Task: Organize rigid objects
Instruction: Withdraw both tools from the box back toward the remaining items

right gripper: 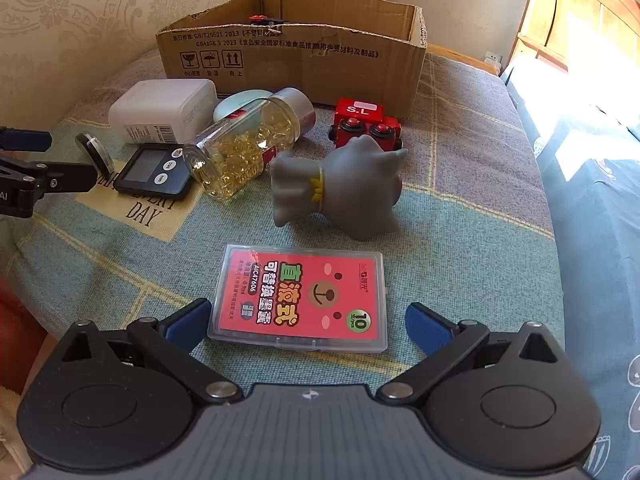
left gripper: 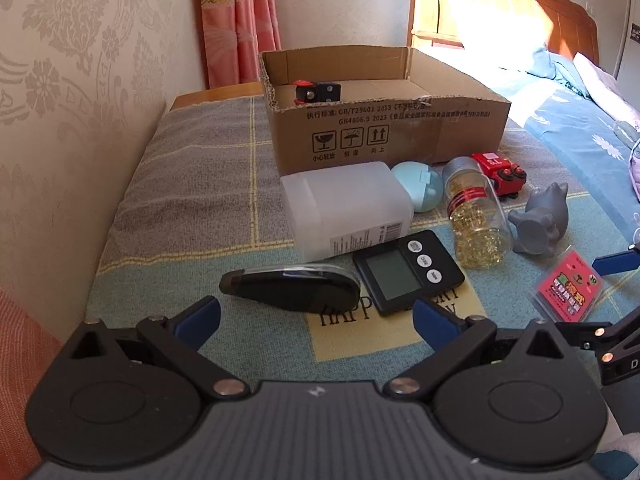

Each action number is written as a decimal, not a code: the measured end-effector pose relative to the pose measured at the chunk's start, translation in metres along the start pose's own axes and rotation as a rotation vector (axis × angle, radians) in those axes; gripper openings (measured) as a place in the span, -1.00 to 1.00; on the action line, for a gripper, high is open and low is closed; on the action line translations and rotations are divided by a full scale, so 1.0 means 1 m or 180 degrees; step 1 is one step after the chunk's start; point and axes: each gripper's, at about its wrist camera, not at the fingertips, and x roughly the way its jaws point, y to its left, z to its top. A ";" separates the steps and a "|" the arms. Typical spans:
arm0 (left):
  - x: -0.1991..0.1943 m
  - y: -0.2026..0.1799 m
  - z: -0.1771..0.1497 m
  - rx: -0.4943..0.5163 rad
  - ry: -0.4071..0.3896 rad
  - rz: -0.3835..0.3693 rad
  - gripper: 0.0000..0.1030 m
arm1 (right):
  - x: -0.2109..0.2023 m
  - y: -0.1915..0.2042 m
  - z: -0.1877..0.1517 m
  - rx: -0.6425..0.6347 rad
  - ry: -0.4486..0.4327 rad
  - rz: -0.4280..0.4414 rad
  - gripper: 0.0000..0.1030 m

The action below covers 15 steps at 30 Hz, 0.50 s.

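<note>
Nearest the right claw (right gripper: 306, 316) lies a flat clear case with a pink label (right gripper: 300, 298), flat on the checked cloth (right gripper: 460, 240), its lower edge between the spread blue fingertips (right gripper: 188, 320); that claw is released and grips nothing. The left claw (left gripper: 316, 316) is likewise released, its fingers wide apart above a black teardrop-shaped case (left gripper: 292, 286) lying just beyond them.

Taking the cardboard box (left gripper: 384, 120) as landmark: it stands open at the back of the cloth, with a small black and red part (left gripper: 316, 92) inside at its left end. Directly before its front wall lie a white translucent container (left gripper: 344, 208), a pale blue round case (left gripper: 418, 186), a clear jar of yellow capsules (left gripper: 476, 216) on its side, and a red toy vehicle (left gripper: 500, 174). Nearer than these, before the box, sit a black digital timer (left gripper: 408, 270) and a grey toy figure (right gripper: 340, 184) tipped over.
</note>
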 end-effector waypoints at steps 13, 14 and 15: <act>0.004 0.029 0.015 -0.0467 -0.0263 -0.0197 0.98 | 0.000 0.000 -0.003 -0.0005 -0.0142 -0.0010 1.00; 0.006 0.030 0.019 -0.0491 -0.0301 -0.0160 0.98 | 0.000 0.000 -0.003 -0.0002 -0.0147 -0.0012 1.00; 0.009 0.032 0.023 -0.0505 -0.0311 -0.0102 0.98 | 0.001 0.000 -0.002 0.0003 -0.0150 -0.0015 1.00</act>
